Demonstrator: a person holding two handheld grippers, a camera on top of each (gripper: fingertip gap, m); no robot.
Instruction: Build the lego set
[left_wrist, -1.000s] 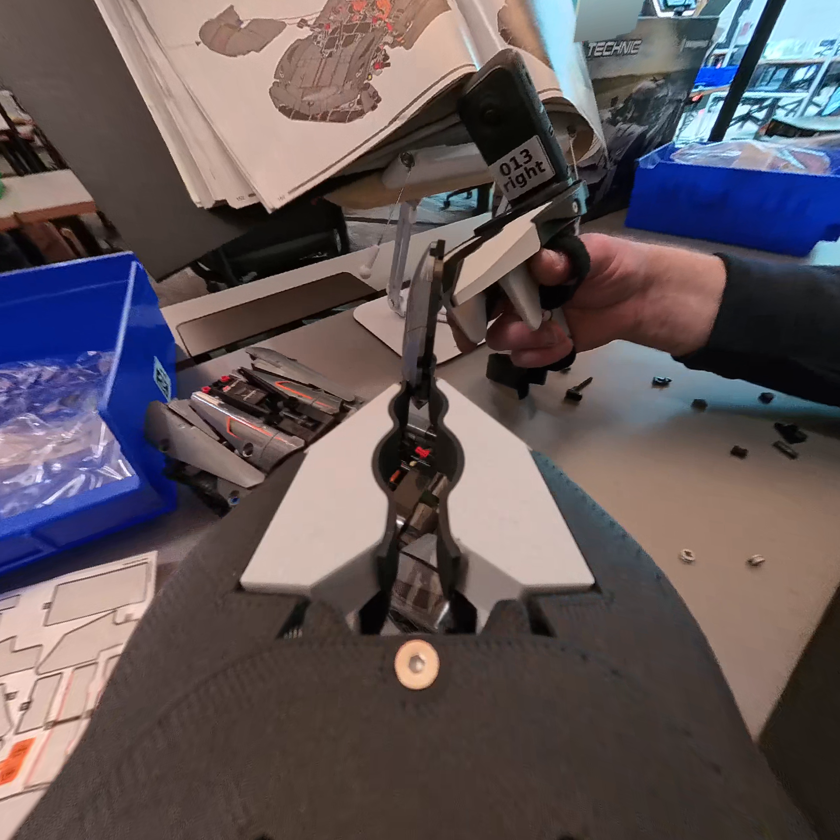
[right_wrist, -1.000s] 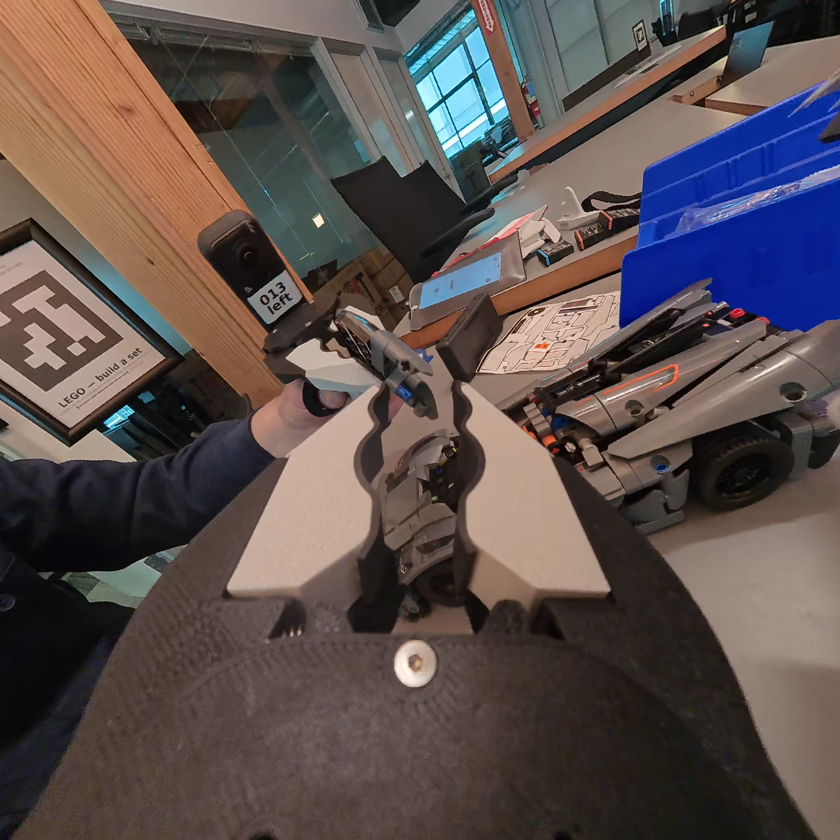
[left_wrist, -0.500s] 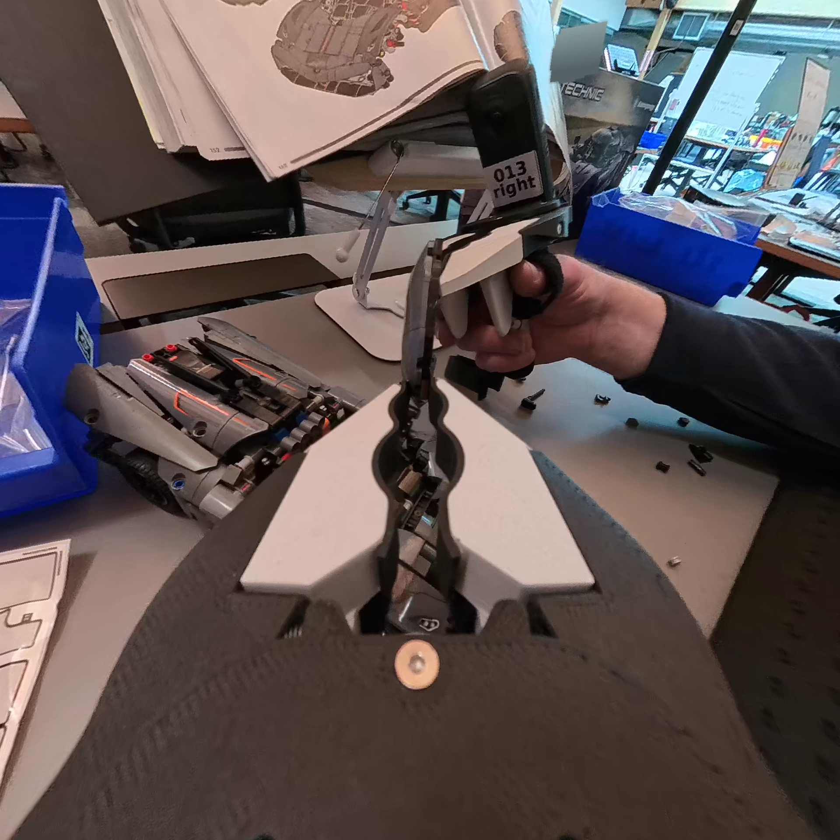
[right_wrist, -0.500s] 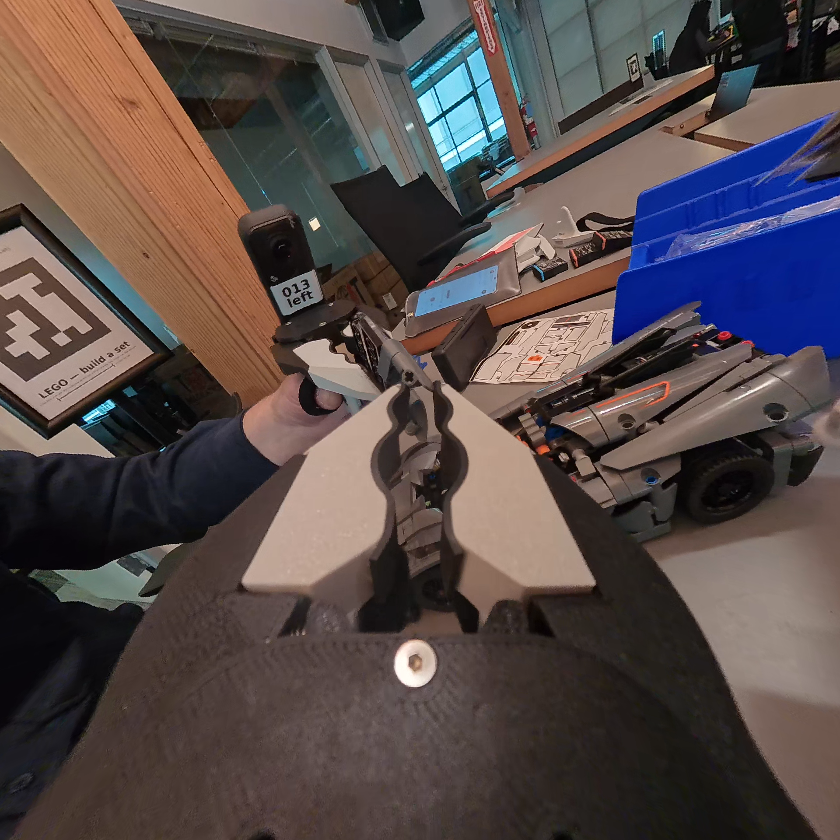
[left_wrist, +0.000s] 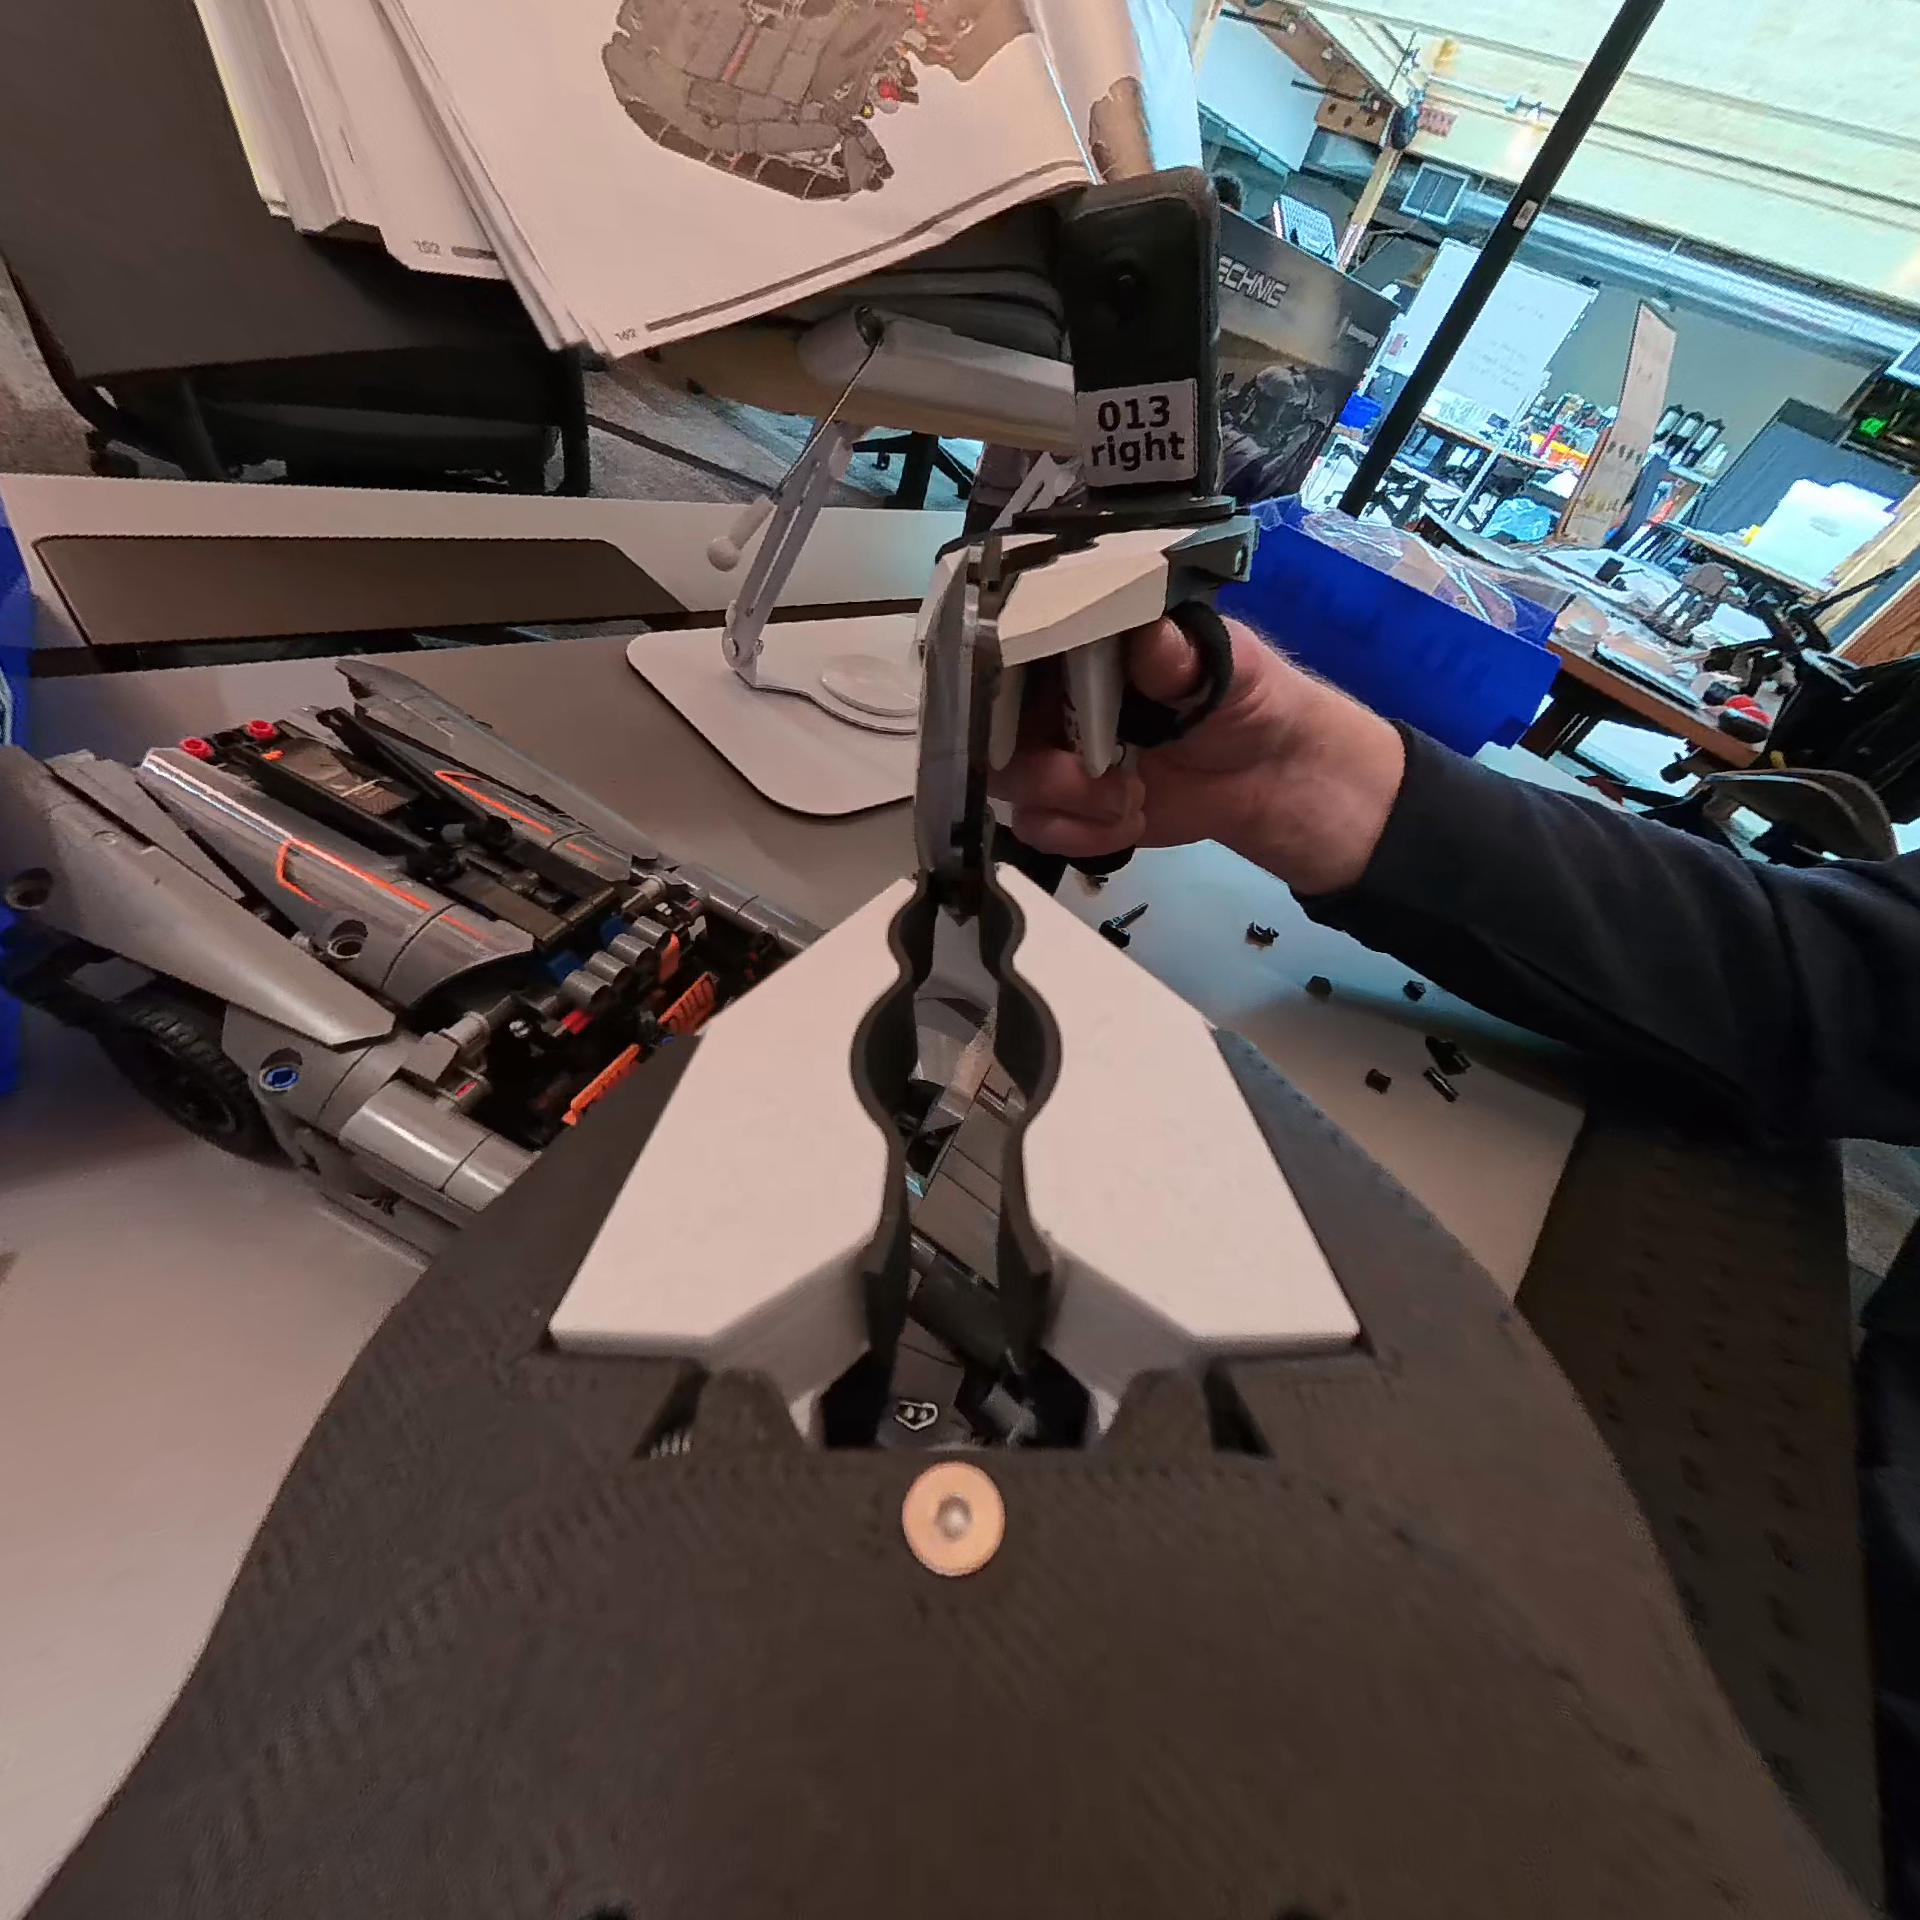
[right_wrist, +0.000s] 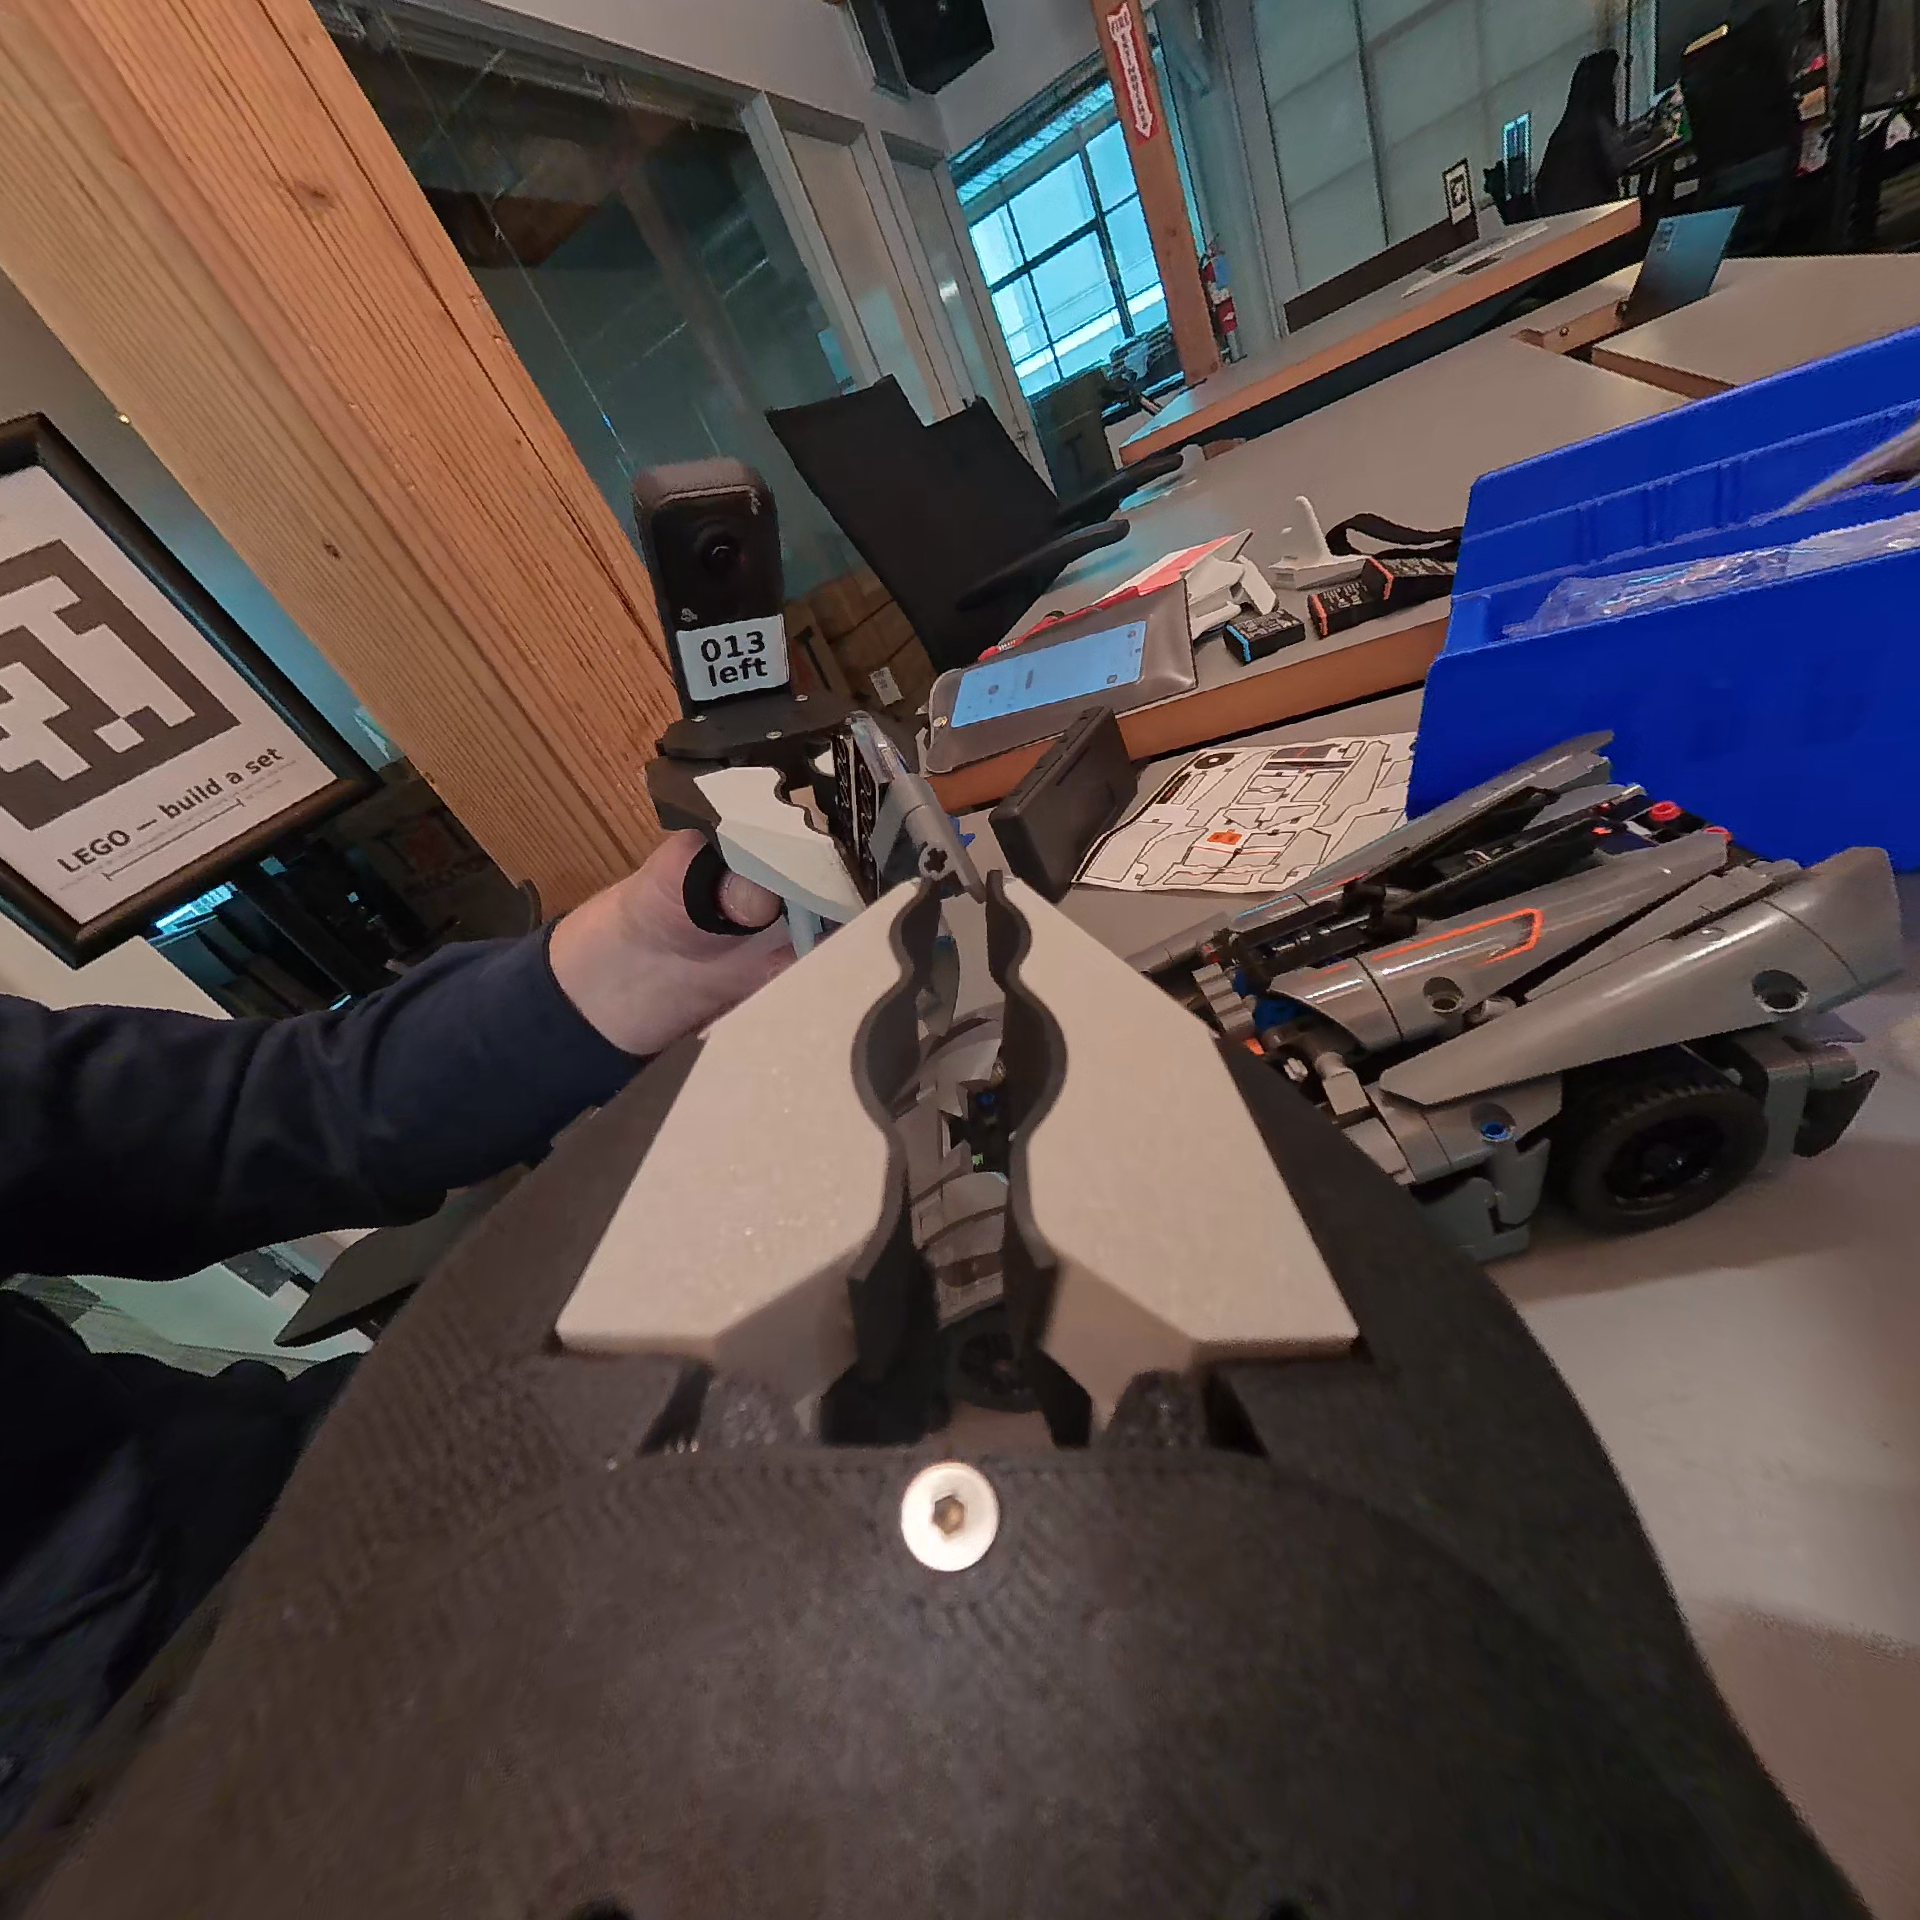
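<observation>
A grey Lego sub-assembly is held in the air between both grippers. My left gripper is shut on its near end, and more grey parts show between the fingers. My right gripper is shut on the same assembly from the opposite side. Each gripper shows in the other's view, the right one above and beyond my left fingertips, the left one just beyond my right fingertips. The grey Lego car with orange trim stands on the table, left of the left gripper and right of the right gripper.
An open instruction booklet rests on a white stand behind. Small black pieces lie scattered on the table at the right. A blue bin, a sticker sheet and a black block sit behind the car. The gap from one gripper's tips to the other's is roughly 6 centimeters.
My right gripper's jaws have narrowed onto the grey assembly. Both grippers have shifted together with it, and the car now looks larger and closer in the left wrist view.
</observation>
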